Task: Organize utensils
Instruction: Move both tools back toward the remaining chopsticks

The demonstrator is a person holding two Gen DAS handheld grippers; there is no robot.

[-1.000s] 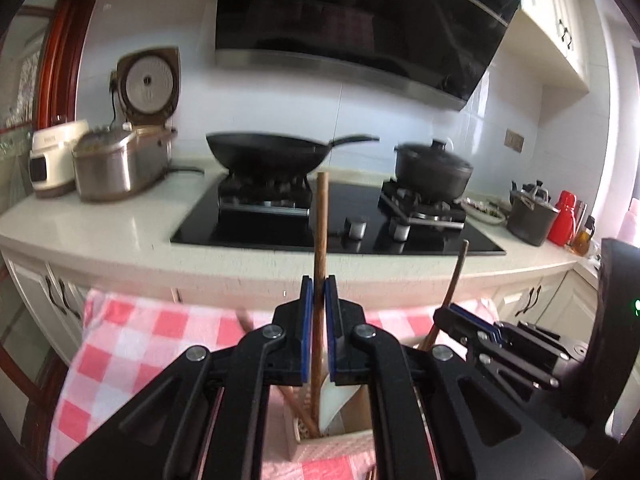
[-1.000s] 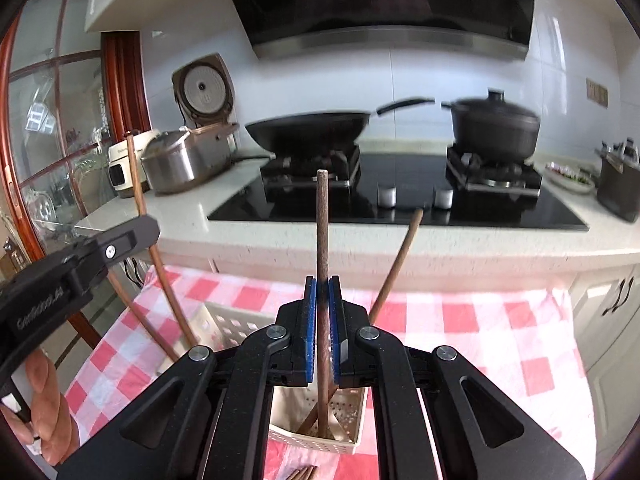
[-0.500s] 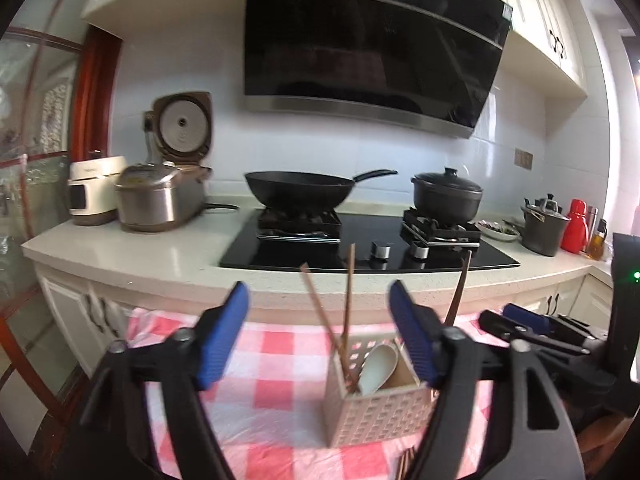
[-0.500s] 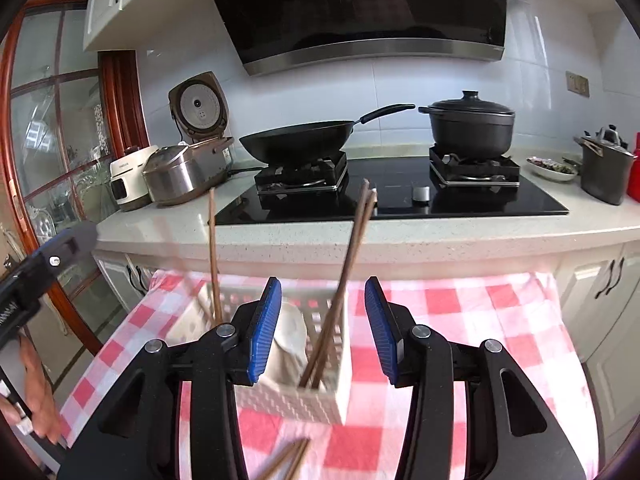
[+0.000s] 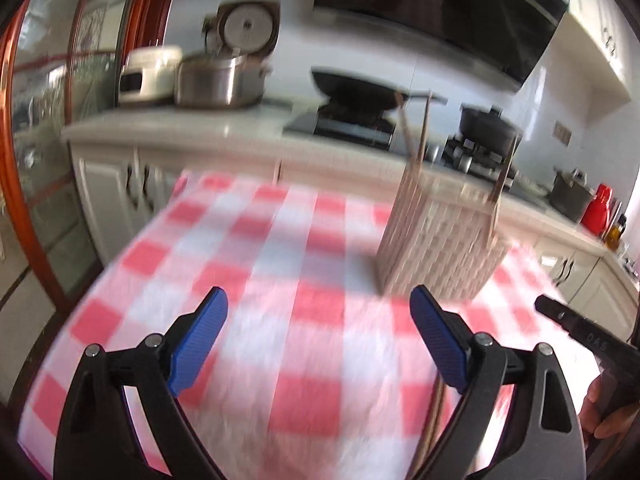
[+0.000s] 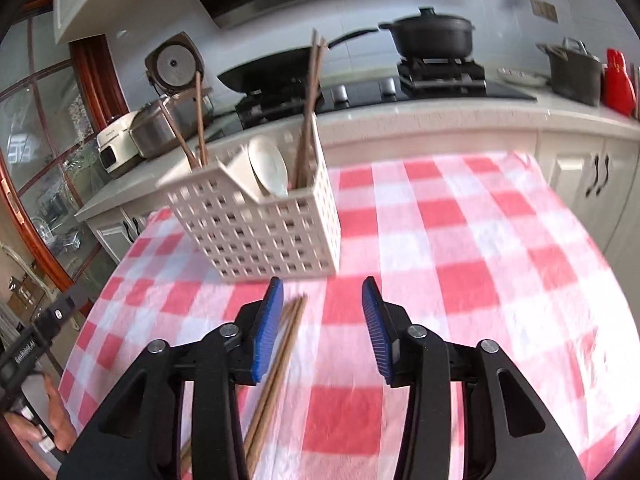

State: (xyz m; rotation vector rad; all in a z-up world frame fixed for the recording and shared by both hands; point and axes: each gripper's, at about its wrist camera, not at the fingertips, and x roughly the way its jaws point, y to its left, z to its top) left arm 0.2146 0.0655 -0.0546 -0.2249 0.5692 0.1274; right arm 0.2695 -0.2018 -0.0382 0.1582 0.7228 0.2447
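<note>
On the checked tablecloth point(image 6: 460, 240), at twelve o'clock from my right gripper point(image 6: 322, 326), stands the white utensil basket point(image 6: 256, 220), holding chopsticks point(image 6: 310, 116) and a white spoon point(image 6: 268, 168); a loose pair of chopsticks point(image 6: 280, 356) lies flat by its seven-o'clock finger; both its jaws gape, holding nothing; my left gripper point(image 5: 318, 344) is spread wide too, the basket at its one o'clock.

Daylight is flooding in bright from my right, washing the cloth point(image 6: 500, 248) almost white and glaring off the wall tiles point(image 6: 360, 12). My left view is smearing with motion blur: the basket point(image 5: 440, 248) and the checks are losing their edges. My right view is staying sharper, softening only near the rim. Both are bending straight lines and darkening at the corners.
</note>
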